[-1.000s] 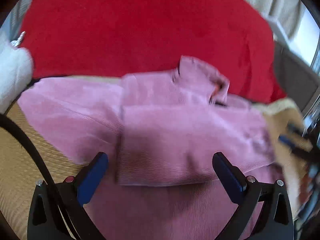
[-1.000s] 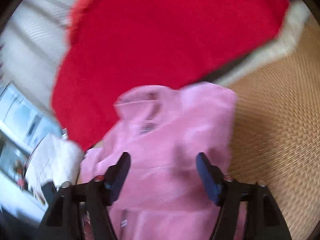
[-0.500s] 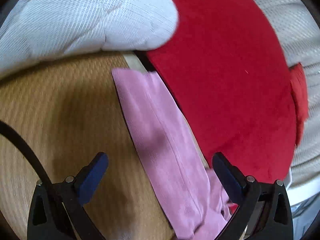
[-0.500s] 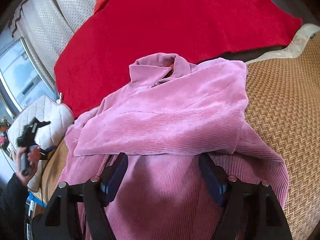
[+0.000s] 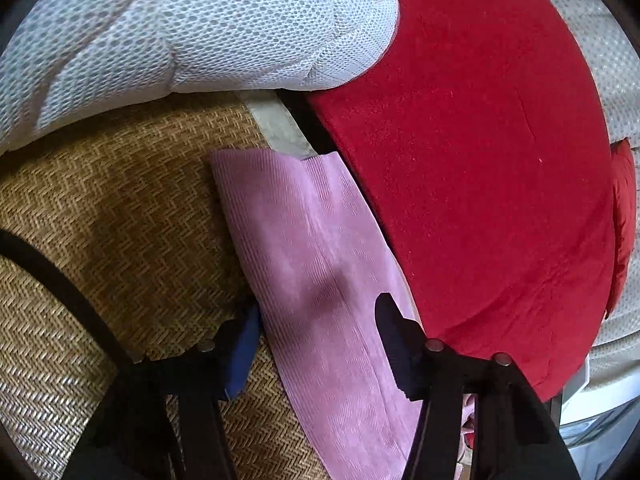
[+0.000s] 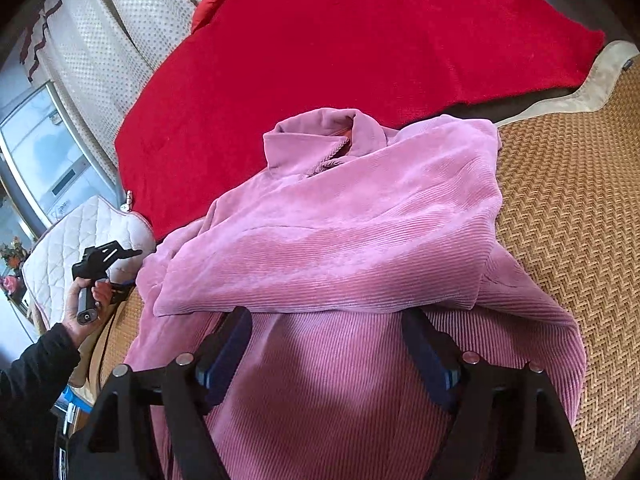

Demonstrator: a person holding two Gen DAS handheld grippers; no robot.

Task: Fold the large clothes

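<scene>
A pink corduroy jacket (image 6: 340,240) lies on a woven mat (image 6: 568,220), collar at the far end, one side folded over its front. My right gripper (image 6: 328,344) hovers over the jacket's lower front just below that fold; its jaws are opening and hold nothing. In the left wrist view one pink sleeve (image 5: 312,240) stretches flat along the mat (image 5: 120,220). My left gripper (image 5: 320,340) straddles it, one fingertip at each edge. Its jaws are closing, and the cloth puckers a little between them. A hand (image 6: 86,300) holds that gripper at the jacket's far left.
A red blanket (image 6: 320,60) lies beyond the jacket and borders the sleeve's right edge (image 5: 480,160). A white mesh cushion (image 5: 200,28) sits past the sleeve's end. A white quilted cushion (image 6: 60,252) lies behind the hand. Bare mat shows to the sleeve's left and the jacket's right.
My left gripper swung from the jacket's body out to the sleeve, and its jaws have narrowed around it. My right gripper dropped closer to the jacket, then held still.
</scene>
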